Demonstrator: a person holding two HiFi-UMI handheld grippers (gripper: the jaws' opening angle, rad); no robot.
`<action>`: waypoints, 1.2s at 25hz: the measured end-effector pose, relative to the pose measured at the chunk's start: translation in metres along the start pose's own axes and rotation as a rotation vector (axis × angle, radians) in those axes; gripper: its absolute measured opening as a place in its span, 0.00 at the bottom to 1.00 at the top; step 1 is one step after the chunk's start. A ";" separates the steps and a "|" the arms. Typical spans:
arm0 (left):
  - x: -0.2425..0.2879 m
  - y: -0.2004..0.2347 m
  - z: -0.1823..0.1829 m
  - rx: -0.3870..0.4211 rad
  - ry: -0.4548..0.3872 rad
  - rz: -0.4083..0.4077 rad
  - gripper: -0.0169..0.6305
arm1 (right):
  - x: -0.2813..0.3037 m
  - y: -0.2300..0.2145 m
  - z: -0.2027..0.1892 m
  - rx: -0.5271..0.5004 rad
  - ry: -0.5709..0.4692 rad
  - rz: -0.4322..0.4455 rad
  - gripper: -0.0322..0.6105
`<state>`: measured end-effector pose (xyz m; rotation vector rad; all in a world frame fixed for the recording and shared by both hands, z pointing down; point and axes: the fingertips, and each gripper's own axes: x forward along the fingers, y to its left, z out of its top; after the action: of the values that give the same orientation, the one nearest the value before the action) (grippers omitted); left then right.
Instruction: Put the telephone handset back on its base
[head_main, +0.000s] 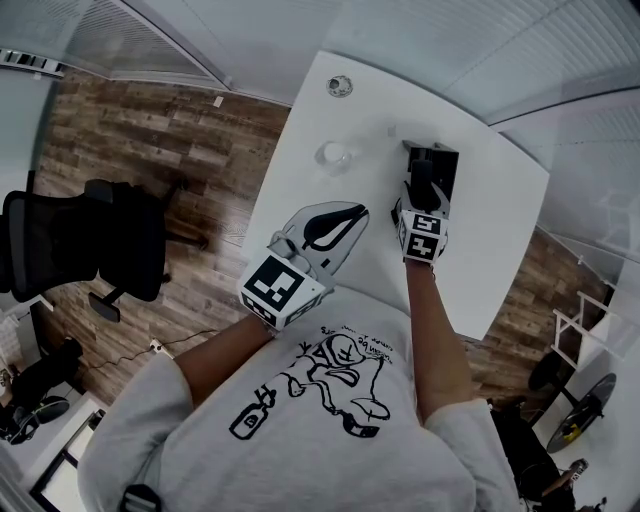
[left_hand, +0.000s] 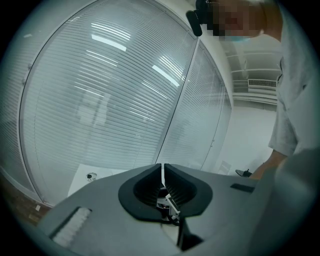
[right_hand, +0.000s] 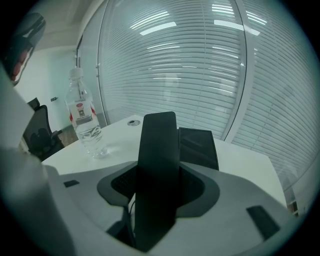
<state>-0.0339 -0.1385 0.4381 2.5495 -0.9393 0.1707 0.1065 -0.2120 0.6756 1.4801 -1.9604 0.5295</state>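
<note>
Handset first: the black telephone handset (right_hand: 159, 170) is clamped between the jaws of my right hand-held gripper (right_hand: 159, 192), running lengthwise along them, its far end pointing out over the white tabletop (right_hand: 240, 160). The dark base (right_hand: 198, 147) lies on the tabletop just beyond and slightly right of it. In the head view the handset overlaps the base, but I cannot tell whether they touch.

My right forearm (head_main: 435, 320) is bare and stretched almost straight forward from my shoulder. My left forearm (head_main: 215, 355) is bent and drawn in close to my chest, holding the left hand-held gripper (left_hand: 163, 172) over the near edge of the tabletop. It is tipped upward toward the glass wall (left_hand: 110, 100), with its jaws pressed together and nothing between them.

A water bottle (right_hand: 85, 125) stands upright to the left of the base, well apart from it.
</note>
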 end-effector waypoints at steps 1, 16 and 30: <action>0.000 0.000 -0.001 0.003 0.002 0.001 0.05 | 0.000 0.000 -0.001 -0.003 0.001 -0.004 0.36; 0.181 0.041 -0.127 -0.330 0.283 -0.040 0.31 | -0.002 0.003 -0.001 -0.005 -0.016 -0.002 0.36; 0.203 0.050 -0.138 -0.438 0.297 -0.100 0.21 | -0.003 0.003 0.001 0.024 -0.052 0.021 0.36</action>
<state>0.0933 -0.2344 0.6316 2.0901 -0.6490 0.2725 0.1042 -0.2096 0.6724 1.5035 -2.0186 0.5296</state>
